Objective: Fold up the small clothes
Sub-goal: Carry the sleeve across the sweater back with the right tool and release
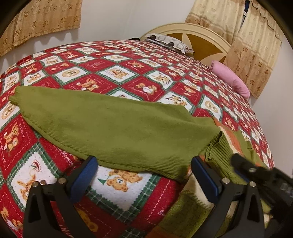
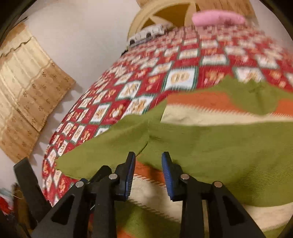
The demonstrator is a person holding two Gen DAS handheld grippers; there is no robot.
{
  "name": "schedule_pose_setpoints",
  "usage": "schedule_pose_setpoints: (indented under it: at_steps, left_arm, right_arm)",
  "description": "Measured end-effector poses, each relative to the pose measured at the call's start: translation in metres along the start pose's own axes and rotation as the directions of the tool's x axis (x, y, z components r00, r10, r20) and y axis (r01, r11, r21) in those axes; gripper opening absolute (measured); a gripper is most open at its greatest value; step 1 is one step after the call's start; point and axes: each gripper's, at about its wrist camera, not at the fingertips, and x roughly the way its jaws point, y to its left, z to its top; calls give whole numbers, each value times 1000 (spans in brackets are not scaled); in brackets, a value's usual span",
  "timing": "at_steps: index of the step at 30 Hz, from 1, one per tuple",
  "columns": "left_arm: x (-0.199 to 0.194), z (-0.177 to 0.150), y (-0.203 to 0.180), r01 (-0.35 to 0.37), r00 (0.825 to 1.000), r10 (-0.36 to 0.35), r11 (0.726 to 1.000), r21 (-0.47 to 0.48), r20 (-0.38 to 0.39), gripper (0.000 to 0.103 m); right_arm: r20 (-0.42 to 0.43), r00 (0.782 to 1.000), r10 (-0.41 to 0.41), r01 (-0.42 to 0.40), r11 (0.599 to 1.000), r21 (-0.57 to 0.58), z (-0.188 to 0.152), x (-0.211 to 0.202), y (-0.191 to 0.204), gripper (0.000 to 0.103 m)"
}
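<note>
My left tongs [image 1: 144,174] gape wide at the green sleeve's [image 1: 102,124] edge, lower frame; my right tongs [image 2: 148,174] stand narrowly parted, empty, over the sweater [image 2: 219,146], ready to fold.

The right tongs [image 2: 148,159] stand part open over a green, orange and cream sweater [image 2: 210,146] spread on the bed's red patchwork quilt [image 2: 128,87]. Nothing lies between the blue pads [image 2: 165,175]; their tips sit just above the edge of a green sleeve [image 2: 102,150] folded across the body. The view is blurred, so whether the tips touch the cloth cannot be told. Far back are a pink pillow [image 2: 218,18], a headboard [image 2: 164,12] and a tan curtain [image 2: 27,87] at left.
</note>
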Motion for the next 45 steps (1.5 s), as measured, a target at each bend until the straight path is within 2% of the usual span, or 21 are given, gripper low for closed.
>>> schedule_pose_setpoints:
  at_steps: [2, 4, 7, 10, 12, 15, 17, 19, 20, 22, 23, 26, 27, 29, 31, 34, 35, 38, 40, 42, 45]
  left_arm:
    - [0, -1, 0, -3, 1000, 3, 1000, 1, -1, 103]
    - [-1, -1, -2, -6, 1000, 6, 1000, 9, 1, 103]
    - [-3, -2, -6, -5, 1000, 5, 1000, 30, 16, 103]
    - [-4, -1, -7, 3, 1000, -3, 999, 38, 24, 103]
    - [-3, 0, -6, 6, 1000, -7, 999, 35, 20, 103]
    - [-2, -1, -8, 12, 1000, -13, 999, 45, 13, 103]
    - [-3, -1, -11, 17, 1000, -18, 998, 57, 18, 103]
    - [-4, -2, -15, 22, 1000, -24, 997, 78, 20, 103]
    - [-5, -3, -18, 23, 999, -25, 995, 95, 21, 103]
    - [-6, -4, -27, 22, 999, -26, 990, 139, 22, 103]
    - [-7, -5, -32, 20, 999, -24, 986, 168, 24, 103]
    - [-12, -7, -53, 26, 999, -36, 961, 276, 29, 103]
    - [-16, -7, -62, 22, 998, -38, 948, 317, 43, 103]
    - [-20, -7, -80, 0, 996, -34, 921, 390, 80, 103]
    - [-17, -4, -102, -45, 994, -6, 886, 462, 107, 103]
    - [6, 3, -119, -151, 986, 98, 862, 483, 134, 103]
    - [12, 4, -120, -153, 987, 114, 866, 476, 110, 103]
    - [38, 9, -106, -108, 991, 131, 904, 414, -28, 103]
    - [49, 12, -94, -60, 990, 101, 930, 362, -96, 103]
    - [50, 11, -89, -23, 991, 64, 947, 320, -117, 103]
    - [51, 9, -91, -30, 991, 70, 945, 325, -112, 103]
  right_arm:
    - [33, 998, -59, 59, 998, -9, 0, -8, -1, 31]
    - [11, 994, -105, 105, 994, -12, 0, -2, -5, 29]
    - [-117, 991, -62, 64, 998, 14, -14, 29, -12, 27]
    - [-92, 994, -67, 64, 997, -33, -18, 26, -7, 27]
    - [-93, 995, 30, -26, 999, 48, -14, 11, -17, 26]
    - [15, 998, -68, 68, 998, 9, -7, -30, -30, 26]
    - [90, 980, -176, 179, 983, -36, -3, -61, -44, 26]
    - [136, 947, -291, 298, 954, -35, -2, -88, -69, 26]
    - [142, 919, -368, 373, 928, -6, -2, -102, -91, 26]
    - [132, 881, -453, 451, 891, 51, -5, -116, -129, 26]
    - [124, 873, -473, 468, 881, 65, -7, -119, -140, 26]
    - [37, 821, -570, 566, 820, 83, -22, -115, -185, 25]
    - [16, 823, -568, 564, 820, 93, -28, -114, -195, 22]
    - [41, 857, -514, 505, 853, 134, -36, -123, -207, 21]
    - [37, 857, -514, 504, 851, 150, -35, -128, -210, 21]
    - [32, 845, -533, 527, 842, 112, -39, -128, -209, 20]
    - [34, 844, -535, 529, 842, 109, -41, -128, -209, 20]
    - [39, 845, -534, 526, 842, 124, -47, -135, -212, 20]
    - [46, 851, -523, 512, 846, 147, -50, -138, -215, 16]
    - [53, 859, -509, 494, 852, 176, -52, -139, -220, 11]
    - [65, 877, -476, 450, 862, 231, -54, -144, -229, 9]
